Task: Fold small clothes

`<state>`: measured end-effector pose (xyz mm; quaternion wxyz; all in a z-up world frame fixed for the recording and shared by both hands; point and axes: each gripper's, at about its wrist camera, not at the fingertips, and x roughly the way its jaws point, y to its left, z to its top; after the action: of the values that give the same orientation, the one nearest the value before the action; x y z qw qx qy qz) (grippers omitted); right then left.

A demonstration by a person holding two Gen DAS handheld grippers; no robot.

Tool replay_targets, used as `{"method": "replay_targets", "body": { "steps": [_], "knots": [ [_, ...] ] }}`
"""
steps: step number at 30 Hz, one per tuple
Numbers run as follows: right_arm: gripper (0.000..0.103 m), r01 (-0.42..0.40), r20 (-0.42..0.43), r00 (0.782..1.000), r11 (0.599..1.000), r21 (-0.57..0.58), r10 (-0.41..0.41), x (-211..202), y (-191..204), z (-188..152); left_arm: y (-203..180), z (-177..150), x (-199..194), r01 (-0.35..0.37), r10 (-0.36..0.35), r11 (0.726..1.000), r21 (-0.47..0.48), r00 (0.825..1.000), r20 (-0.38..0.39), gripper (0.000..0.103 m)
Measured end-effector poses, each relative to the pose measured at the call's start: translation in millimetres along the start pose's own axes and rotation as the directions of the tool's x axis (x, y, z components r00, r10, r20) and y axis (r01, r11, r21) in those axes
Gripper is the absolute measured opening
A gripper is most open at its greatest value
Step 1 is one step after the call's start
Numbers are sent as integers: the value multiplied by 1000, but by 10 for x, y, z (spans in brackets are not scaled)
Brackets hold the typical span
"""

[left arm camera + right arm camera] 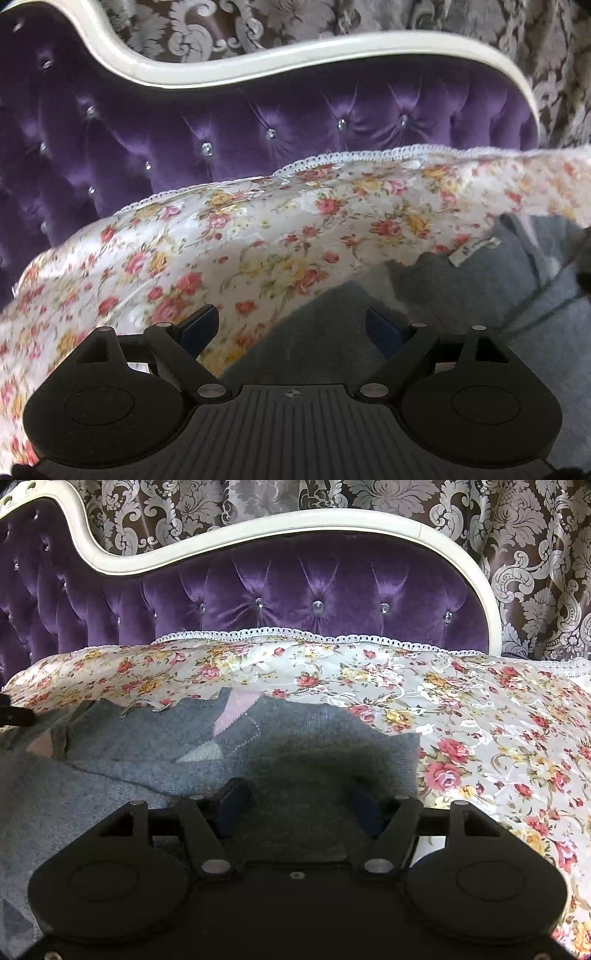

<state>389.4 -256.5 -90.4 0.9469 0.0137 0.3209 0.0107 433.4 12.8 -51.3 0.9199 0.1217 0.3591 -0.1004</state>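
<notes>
The grey sweater (155, 746) lies flat on the floral bedspread (498, 738), ready for folding; the right gripper (297, 805) stands wide over its edge, gripping nothing; the left gripper (291, 326), also wide and empty, straddles its other border.

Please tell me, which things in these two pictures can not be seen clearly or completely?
- Grey sweater: in the right wrist view the right gripper and its shadow cover its near part, and the left edge cuts it off.
- Grey sweater, left wrist view: the right edge cuts it off and motion blur softens it.
- White label: its print is too small to read.
- Floral sheet: blurred at left.
</notes>
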Motion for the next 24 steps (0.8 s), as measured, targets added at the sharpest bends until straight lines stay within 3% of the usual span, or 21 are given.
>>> {"method": "replay_targets", "body": {
  "steps": [5, 7, 9, 10, 13, 18, 21, 24],
  "knots": [
    [71, -15, 5, 1000, 1000, 11, 15, 1, -25, -13, -53, 40, 283, -7, 8, 1000, 18, 998, -59, 88],
    [72, -16, 8, 1000, 1000, 12, 16, 1, -21, -18, 54, 22, 338, -21, 16, 997, -79, 998, -58, 89],
    [72, -17, 11, 1000, 1000, 13, 17, 2, -20, -20, 240, -30, 389, -17, 1, 967, -253, 998, -62, 90],
    [72, -17, 13, 1000, 1000, 14, 17, 2, -19, -21, 253, -48, 393, -34, 22, 963, -269, 999, -47, 91],
    [72, -15, 17, 1000, 1000, 13, 15, 7, -13, -25, 151, -49, 398, -76, 68, 975, -209, 997, -42, 92],
    [72, -14, 24, 1000, 1000, 15, 14, 11, -11, -35, 271, -28, 399, -54, 40, 963, -265, 998, -58, 93],
    [72, -14, 27, 1000, 1000, 16, 13, 10, -16, -45, 334, -48, 277, -99, 89, 936, -339, 995, -45, 91],
    [72, -14, 29, 999, 1000, 17, 13, 11, -19, -51, 429, -74, 50, -93, 110, 896, -435, 994, 13, 91]
  ]
}}
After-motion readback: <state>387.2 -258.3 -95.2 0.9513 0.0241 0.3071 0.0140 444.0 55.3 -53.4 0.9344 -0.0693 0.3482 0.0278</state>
